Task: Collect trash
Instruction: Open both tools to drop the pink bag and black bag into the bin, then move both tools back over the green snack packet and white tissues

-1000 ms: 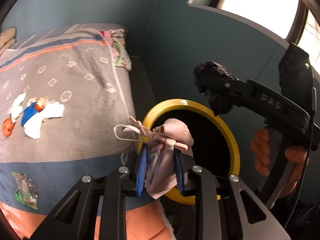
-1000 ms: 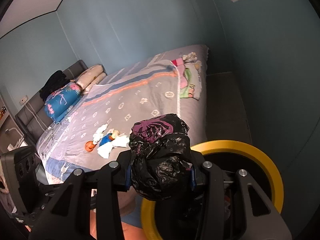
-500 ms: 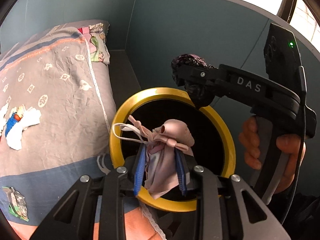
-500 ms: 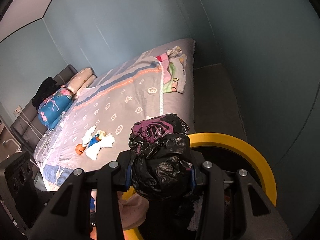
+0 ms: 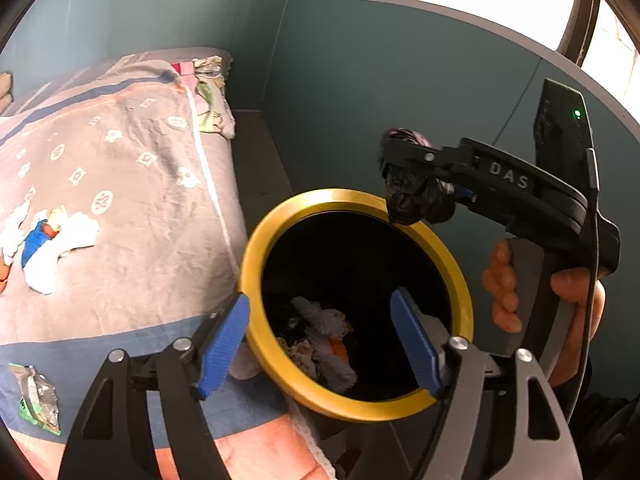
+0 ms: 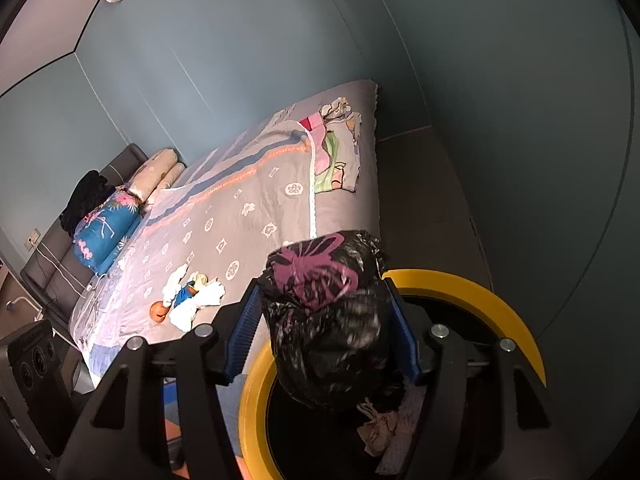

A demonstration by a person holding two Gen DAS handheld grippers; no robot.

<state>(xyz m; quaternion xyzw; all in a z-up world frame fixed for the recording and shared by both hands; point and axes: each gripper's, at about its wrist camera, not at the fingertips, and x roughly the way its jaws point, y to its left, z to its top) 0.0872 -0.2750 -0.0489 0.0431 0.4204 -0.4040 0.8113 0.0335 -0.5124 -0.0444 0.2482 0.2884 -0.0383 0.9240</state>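
left gripper [image 5: 320,340]: fingers just spread wide, nothing between them; pink cloth wad gone from the grip.
pink wad [image 6: 376,426]: now down in the yellow-rimmed bin [image 5: 256,256], below the fingers.
right gripper [image 6: 322,336]: fingers just opened too; black bag bundle [image 6: 328,320] sits between the pads over the bin mouth. Contact unclear, looks mid-release.
remaining: tissue pile [image 5: 48,248] and wrapper [image 5: 36,398] on bed [image 5: 140,200], left of left fingers.
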